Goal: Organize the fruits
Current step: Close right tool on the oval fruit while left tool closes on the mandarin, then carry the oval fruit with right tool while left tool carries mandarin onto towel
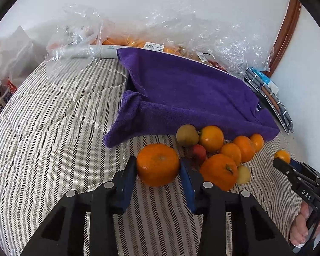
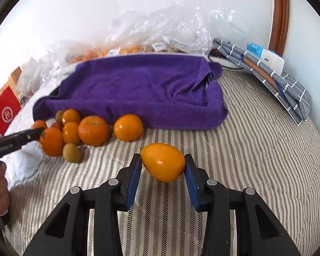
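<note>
- Nearest me, my left gripper (image 1: 157, 169) has its blue pads pressed on either side of a big orange mandarin (image 1: 157, 164), which sits on the striped cover (image 1: 53, 138) at the left edge of the fruit pile.
- I judge the step is to lift both fruits clear; I'd raise this one straight up so it doesn't nudge its neighbours, and keep the squeeze light, as the skin looks soft.
- Just right of it lies the fruit pile (image 1: 219, 149): more mandarins, a greenish-brown fruit, a small red one, touching each other and likely to roll.
- Further right, my right gripper (image 2: 163, 164) clamps a smooth yellow-orange oval fruit (image 2: 163, 162), apart from the pile.
- Beyond the pile the purple towel (image 2: 138, 89) drapes over what looks like a tray, probably the destination; its near edge is a lip to clear.
- Far back, crumpled plastic bags (image 1: 181, 27); on the far right a folded checked cloth (image 2: 277, 85). Neither blocks me.
</note>
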### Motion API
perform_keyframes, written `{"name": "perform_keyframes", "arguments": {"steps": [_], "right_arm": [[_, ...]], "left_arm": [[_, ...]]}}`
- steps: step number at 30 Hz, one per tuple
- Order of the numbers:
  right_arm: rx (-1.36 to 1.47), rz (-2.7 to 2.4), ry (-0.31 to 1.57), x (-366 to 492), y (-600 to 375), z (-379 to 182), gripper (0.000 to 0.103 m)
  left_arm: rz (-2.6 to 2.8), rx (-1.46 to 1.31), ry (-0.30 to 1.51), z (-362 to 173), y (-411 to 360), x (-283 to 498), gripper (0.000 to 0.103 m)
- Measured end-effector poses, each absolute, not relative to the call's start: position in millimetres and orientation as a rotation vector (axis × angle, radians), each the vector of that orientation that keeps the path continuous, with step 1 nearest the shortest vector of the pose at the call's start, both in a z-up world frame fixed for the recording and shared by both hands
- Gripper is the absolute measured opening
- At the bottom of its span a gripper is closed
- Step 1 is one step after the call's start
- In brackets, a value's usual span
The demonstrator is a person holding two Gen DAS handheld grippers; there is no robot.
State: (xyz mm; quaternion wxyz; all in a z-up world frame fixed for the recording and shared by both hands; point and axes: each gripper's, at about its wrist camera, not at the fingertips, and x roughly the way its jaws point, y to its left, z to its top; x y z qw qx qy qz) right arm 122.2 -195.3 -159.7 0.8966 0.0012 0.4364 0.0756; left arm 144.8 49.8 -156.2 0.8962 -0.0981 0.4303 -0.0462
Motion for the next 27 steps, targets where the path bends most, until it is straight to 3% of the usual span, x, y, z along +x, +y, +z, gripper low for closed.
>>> {"name": "perform_keyframes", "arguments": {"steps": [27], "right_arm": [[0.102,0.216,0.864,128,-209,-145,0.040]], "left_arm": [[-0.059,-0.285,0.715,-111,75,133,0.038]]}}
